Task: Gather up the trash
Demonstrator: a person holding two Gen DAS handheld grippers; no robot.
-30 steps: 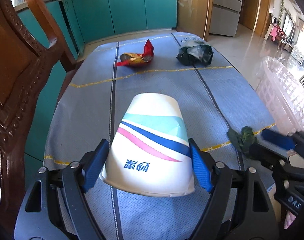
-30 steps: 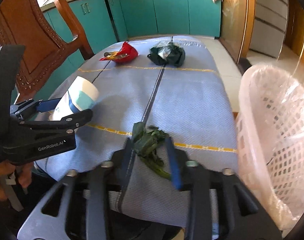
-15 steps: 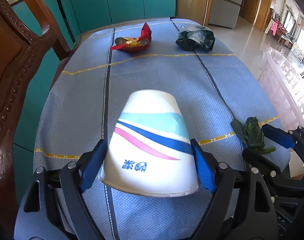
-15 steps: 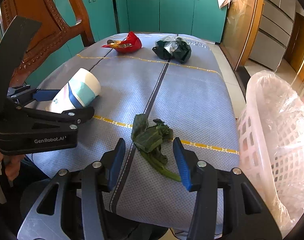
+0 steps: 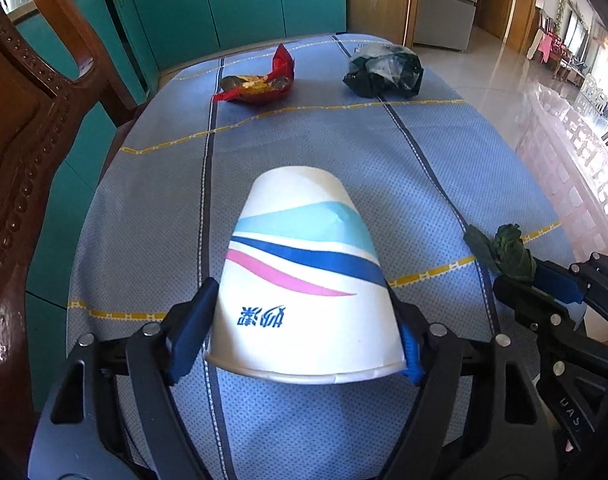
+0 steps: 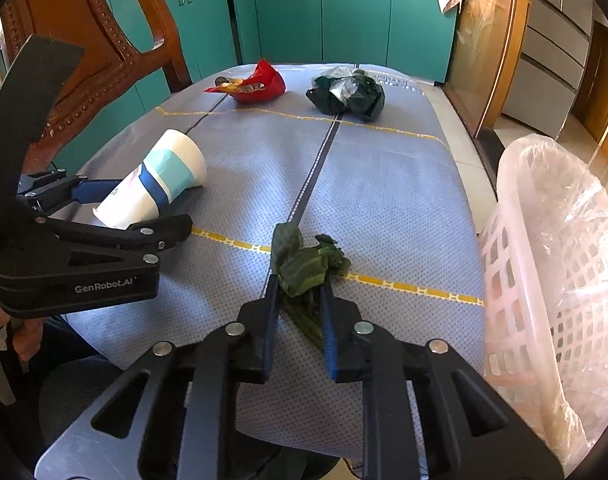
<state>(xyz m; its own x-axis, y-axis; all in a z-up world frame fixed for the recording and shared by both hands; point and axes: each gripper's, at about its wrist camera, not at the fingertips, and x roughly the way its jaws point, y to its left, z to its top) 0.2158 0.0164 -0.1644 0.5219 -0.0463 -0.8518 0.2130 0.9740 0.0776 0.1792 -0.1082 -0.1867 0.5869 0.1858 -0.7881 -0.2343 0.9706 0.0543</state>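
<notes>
A white paper cup [image 5: 304, 280] with blue, teal and pink stripes lies tilted, base pointing away, between the blue pads of my left gripper [image 5: 302, 320]. The jaws are closing and both pads touch the cup's sides near its rim. In the right wrist view the cup [image 6: 156, 188] and left gripper [image 6: 144, 210] sit at the left. My right gripper [image 6: 300, 284] is closing, pinched on a wilted green leaf [image 6: 304, 264] near the table's front edge. The leaf [image 5: 507, 252] also shows at the right of the left wrist view.
A red snack wrapper [image 5: 260, 84] and a crumpled dark green plastic bag [image 5: 383, 68] lie at the far end of the blue-clothed table [image 6: 383, 200]. A white lattice basket lined with clear plastic [image 6: 543, 280] stands right of the table. A carved wooden chair [image 5: 24, 140] stands at the left.
The right jaws have closed from wide apart onto the green leaf. The left pads have drawn in slightly against the cup. Neither hand has shifted much.
</notes>
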